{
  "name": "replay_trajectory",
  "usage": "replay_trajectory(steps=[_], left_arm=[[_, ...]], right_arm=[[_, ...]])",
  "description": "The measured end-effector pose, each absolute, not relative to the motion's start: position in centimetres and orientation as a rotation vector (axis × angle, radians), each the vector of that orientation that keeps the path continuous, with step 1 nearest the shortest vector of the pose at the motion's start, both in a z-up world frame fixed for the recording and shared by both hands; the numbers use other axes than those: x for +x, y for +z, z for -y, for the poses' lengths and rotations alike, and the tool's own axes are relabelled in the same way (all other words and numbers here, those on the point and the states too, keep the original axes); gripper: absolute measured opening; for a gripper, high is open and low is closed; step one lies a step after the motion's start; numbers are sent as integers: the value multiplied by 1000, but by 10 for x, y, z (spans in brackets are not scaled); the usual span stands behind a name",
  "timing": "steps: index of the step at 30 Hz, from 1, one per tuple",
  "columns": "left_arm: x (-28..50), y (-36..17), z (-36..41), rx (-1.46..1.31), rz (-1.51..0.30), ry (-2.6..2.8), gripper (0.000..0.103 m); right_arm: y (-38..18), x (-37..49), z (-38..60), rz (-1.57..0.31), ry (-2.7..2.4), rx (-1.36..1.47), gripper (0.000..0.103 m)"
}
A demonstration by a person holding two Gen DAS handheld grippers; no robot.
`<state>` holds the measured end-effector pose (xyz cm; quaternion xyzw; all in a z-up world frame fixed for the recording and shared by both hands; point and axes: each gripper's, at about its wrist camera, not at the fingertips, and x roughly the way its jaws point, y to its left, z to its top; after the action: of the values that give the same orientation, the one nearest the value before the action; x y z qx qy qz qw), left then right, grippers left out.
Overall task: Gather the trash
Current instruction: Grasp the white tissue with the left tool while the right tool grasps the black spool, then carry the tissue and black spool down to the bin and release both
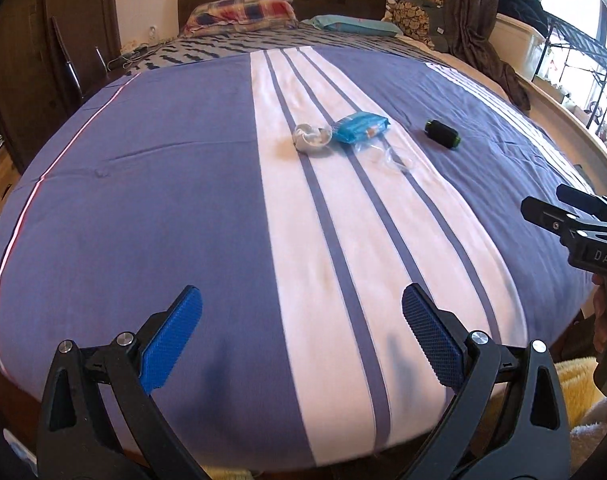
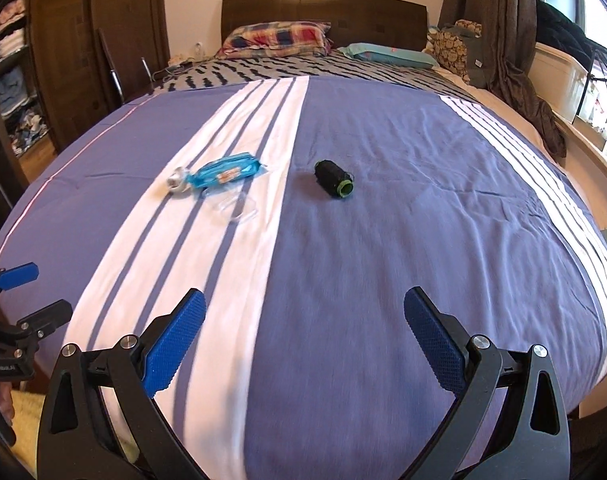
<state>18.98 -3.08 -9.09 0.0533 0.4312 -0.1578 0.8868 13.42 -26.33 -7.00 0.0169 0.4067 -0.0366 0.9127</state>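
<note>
left gripper (image 1: 301, 320): jaws spread wide, nothing between the blue pads, hovering over the foot end of the bed above the white stripe band. Also seen from the side at the left edge of the right wrist view (image 2: 31, 292), fingers apart there too.
right gripper (image 2: 304, 322): jaws spread wide, empty, over the purple field of the cover near the foot end. Its black nose pokes into the left wrist view at the right edge (image 1: 559, 208); a bit of the person's hand shows under it.
bed cover (image 2: 423, 208): purple with white bands and thin purple stripes, lightly wrinkled on the right half.
trash cluster: mid-bed on the white band, well apart from both grippers.
crumpled white wad (image 1: 312, 139): leftmost item, touching or just beside the blue packet; contact can't be resolved. Mostly hidden behind the packet in the right wrist view (image 2: 177, 181).
blue packet (image 1: 360, 126): lying flat, orange-white label visible in the right wrist view (image 2: 226, 174).
clear plastic wrapper (image 2: 238, 207): just in front of the packet, hard to make out against the white fabric (image 1: 395, 160).
black spool (image 2: 332, 178): on its side on the purple area, right of the packet and apart from it, green end facing the camera (image 1: 441, 133).
pillows: plaid one (image 2: 277, 38) and teal one (image 2: 387, 55) at the dark headboard (image 2: 323, 10).
curtain (image 2: 499, 32): brown, right of the bed.
</note>
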Motion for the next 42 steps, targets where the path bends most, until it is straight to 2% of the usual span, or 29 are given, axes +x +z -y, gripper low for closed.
replay_trajectory(steps=[14,16,20,24,31,34,36,39,42], left_arm=[[288,-100,58,120,-906,-320,94],[300,-103,63,122,-911,-323,91],[324,-113,66,122,-935,-320,79],[342,-121,72,132,-945,-321,73],[368,-132,86,133,-949,-336,67],[377,-133,90,128,-941,-345,58],[381,-132,92,127,-938,-355,41],[382,-131,93,131,-937,-360,22],[378,-130,93,130,-938,-358,20]], right_arm=[[-93,235,290,-876,-108,22,99],[-98,246,294,-884,-118,17,98],[-107,265,300,-895,-124,21,87],[-113,278,301,-904,-111,15,76],[-118,295,299,-919,-75,13,68],[-120,303,299,-925,-70,13,58],[-122,306,300,-934,-66,18,45],[-123,308,301,-931,-70,17,36],[-121,304,300,-919,-65,20,29]])
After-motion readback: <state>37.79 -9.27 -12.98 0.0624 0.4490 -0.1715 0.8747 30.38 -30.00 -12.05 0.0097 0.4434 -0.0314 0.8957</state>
